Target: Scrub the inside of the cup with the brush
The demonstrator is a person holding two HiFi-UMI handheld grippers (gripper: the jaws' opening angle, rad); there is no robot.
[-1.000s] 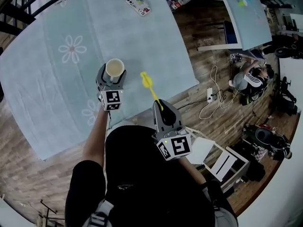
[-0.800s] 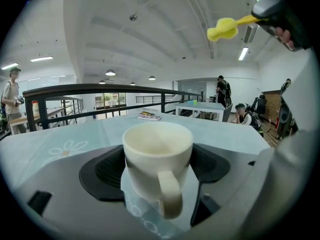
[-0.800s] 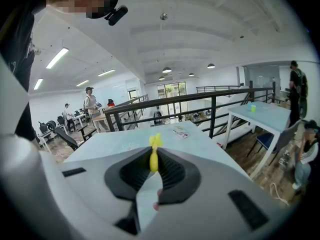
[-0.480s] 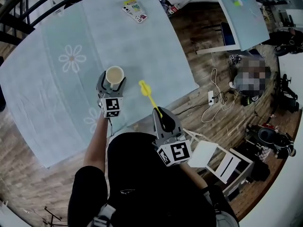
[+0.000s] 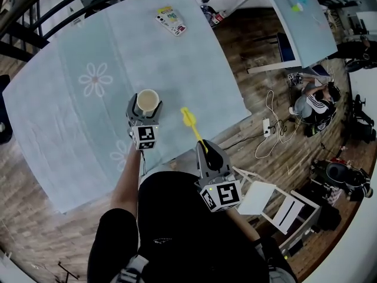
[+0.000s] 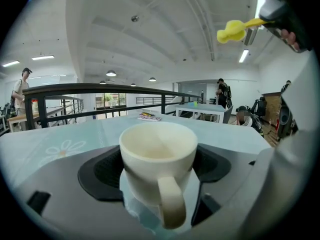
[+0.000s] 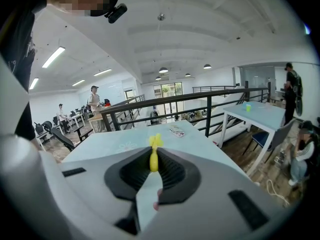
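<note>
A cream cup point(image 5: 147, 102) point(image 6: 159, 159) is held upright above the pale blue table point(image 5: 70, 117), its handle turned toward the camera in the left gripper view. My left gripper point(image 5: 145, 106) point(image 6: 157, 166) is shut on the cup, a pad on each side. A yellow brush point(image 5: 192, 124) point(image 7: 154, 154) sticks forward out of my right gripper point(image 5: 204, 146) point(image 7: 153, 171), which is shut on its handle. The brush head point(image 6: 231, 30) hangs to the right of the cup and apart from it. The cup's inside looks empty.
A small printed packet point(image 5: 171, 20) lies at the table's far edge. A second table point(image 5: 297, 16) stands beyond a gap at the upper right. A white chair point(image 5: 271, 202), cables and a seated person point(image 5: 312, 99) are on the wooden floor to the right. A black railing point(image 7: 210, 104) runs behind.
Both grippers have shifted slightly to the right and a little lower in the head view, still holding cup and brush. The gap between brush head and cup is much the same.
</note>
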